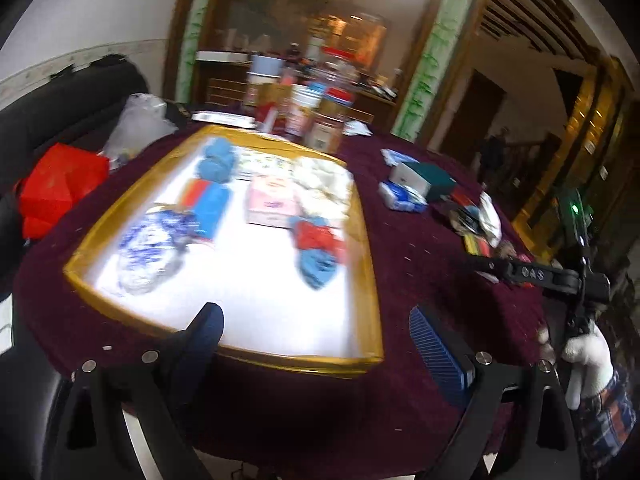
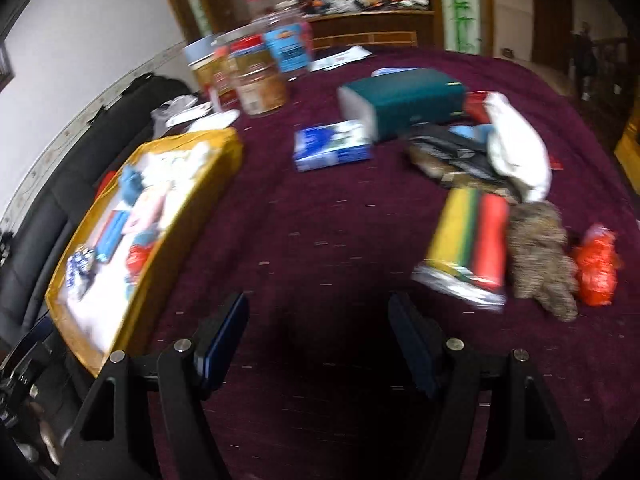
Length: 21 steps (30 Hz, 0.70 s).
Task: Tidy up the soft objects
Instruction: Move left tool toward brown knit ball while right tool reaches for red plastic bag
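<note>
A gold-rimmed white tray (image 1: 370,280) lies on the dark red tablecloth and holds soft things: a blue-and-white cloth (image 1: 148,248), a blue knit bundle (image 1: 216,160), a red-and-blue cloth (image 1: 318,248), a pink packet (image 1: 270,202) and a white cloth (image 1: 324,180). My left gripper (image 1: 320,340) is open and empty at the tray's near edge. My right gripper (image 2: 320,336) is open and empty above bare tablecloth, with the tray (image 2: 208,184) to its left. A striped folded cloth (image 2: 470,236), a brown furry item (image 2: 540,256), a red bag (image 2: 598,268) and a white cloth (image 2: 518,148) lie to its right.
A teal box (image 2: 404,96) and a blue tissue pack (image 2: 332,146) lie mid-table. Jars and containers (image 2: 256,76) stand at the far edge. A red bag (image 1: 60,184) and a clear plastic bag (image 1: 140,128) sit left of the tray on a black sofa (image 1: 60,100).
</note>
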Each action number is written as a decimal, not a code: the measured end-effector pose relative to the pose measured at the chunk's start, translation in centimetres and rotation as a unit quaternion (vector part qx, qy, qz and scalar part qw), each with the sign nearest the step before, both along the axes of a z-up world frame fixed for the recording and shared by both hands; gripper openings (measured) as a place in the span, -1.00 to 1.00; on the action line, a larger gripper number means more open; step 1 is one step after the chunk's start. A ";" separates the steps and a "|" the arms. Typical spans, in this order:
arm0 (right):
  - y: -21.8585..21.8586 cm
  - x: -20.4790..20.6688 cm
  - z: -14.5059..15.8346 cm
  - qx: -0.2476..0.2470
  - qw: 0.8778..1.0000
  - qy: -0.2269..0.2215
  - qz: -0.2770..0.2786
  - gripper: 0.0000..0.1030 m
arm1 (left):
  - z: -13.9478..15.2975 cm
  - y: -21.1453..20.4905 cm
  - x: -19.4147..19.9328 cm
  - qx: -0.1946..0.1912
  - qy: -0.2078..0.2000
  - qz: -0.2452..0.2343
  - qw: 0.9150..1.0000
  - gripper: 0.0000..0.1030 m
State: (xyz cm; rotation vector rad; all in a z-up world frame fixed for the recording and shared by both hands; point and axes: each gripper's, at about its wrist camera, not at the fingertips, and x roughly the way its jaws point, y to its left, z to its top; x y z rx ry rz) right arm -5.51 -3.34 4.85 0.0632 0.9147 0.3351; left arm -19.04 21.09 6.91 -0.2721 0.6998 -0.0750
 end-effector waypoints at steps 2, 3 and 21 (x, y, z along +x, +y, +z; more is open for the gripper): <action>-1.3 0.0 0.0 -0.009 1.000 -0.009 -0.014 0.39 | 0.2 -1.6 0.2 0.007 0.001 -0.022 1.000 0.86; -1.8 0.0 0.0 -0.016 1.000 -0.014 -0.020 0.39 | 0.3 -2.5 0.3 0.011 0.003 -0.035 0.999 0.86; -12.3 0.1 0.2 -0.063 0.990 -0.059 -0.113 0.46 | -1.5 -15.5 7.2 0.041 0.072 -0.159 0.984 0.86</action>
